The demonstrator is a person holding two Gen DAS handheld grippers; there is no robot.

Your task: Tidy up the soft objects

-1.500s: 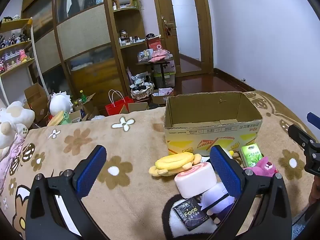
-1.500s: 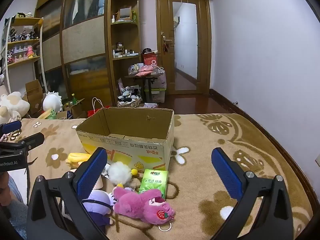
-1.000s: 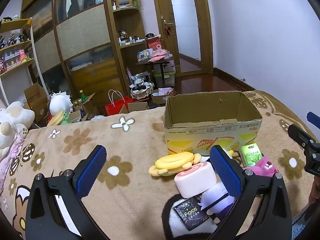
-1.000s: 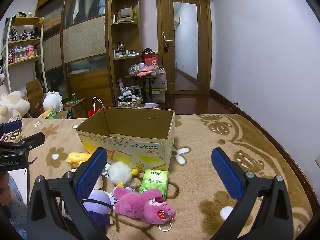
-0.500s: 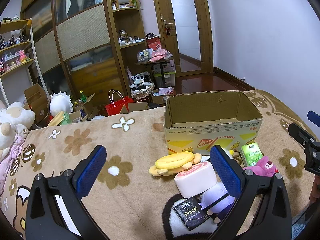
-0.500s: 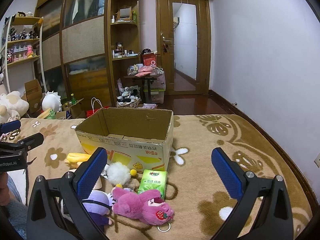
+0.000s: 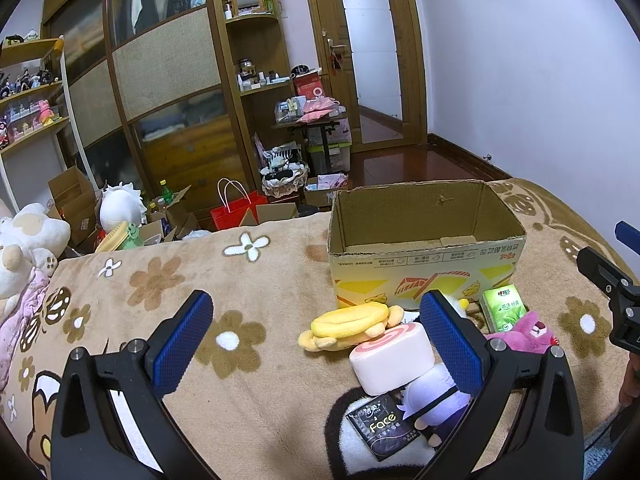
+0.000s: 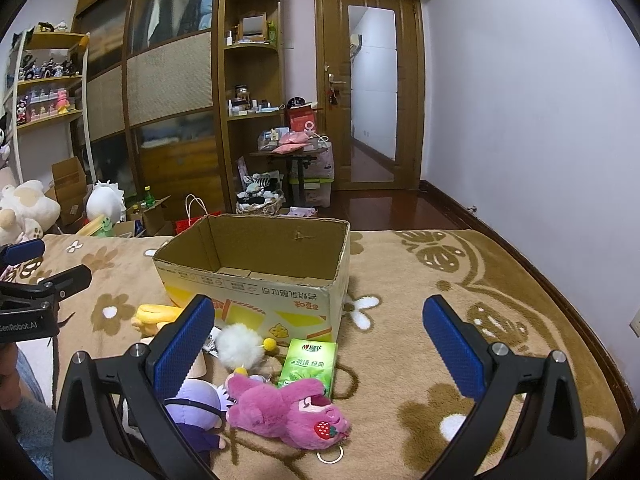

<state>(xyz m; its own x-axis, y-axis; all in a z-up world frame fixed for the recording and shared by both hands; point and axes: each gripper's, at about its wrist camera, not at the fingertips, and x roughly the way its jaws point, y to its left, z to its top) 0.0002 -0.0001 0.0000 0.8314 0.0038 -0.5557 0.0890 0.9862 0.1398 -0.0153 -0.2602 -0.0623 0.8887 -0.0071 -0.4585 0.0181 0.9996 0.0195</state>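
Note:
An open empty cardboard box (image 7: 424, 240) (image 8: 256, 276) stands on the flowered blanket. In front of it lie a yellow plush (image 7: 352, 322) (image 8: 154, 316), a pink-and-white roll cushion (image 7: 390, 358), a purple plush (image 7: 434, 398) (image 8: 196, 406), a pink bear plush (image 8: 288, 412) (image 7: 524, 332), a white pom-pom toy (image 8: 238, 342), a green tissue pack (image 8: 310, 364) (image 7: 504, 306) and a black "Face" pack (image 7: 380, 424). My left gripper (image 7: 316, 340) is open and empty, above the blanket left of the pile. My right gripper (image 8: 316, 340) is open and empty, above the pink bear.
The blanket (image 7: 224, 280) covers a bed. Large white plush toys (image 7: 24, 240) sit at its left end. Beyond are wardrobes, shelves (image 8: 252, 80), cartons, a red bag (image 7: 236, 210) and a door (image 8: 372, 96). The bed's right edge (image 8: 560, 300) meets the wall.
Almost nothing has changed. Both grippers stay open and hover in place, with only a slight drift of the right view.

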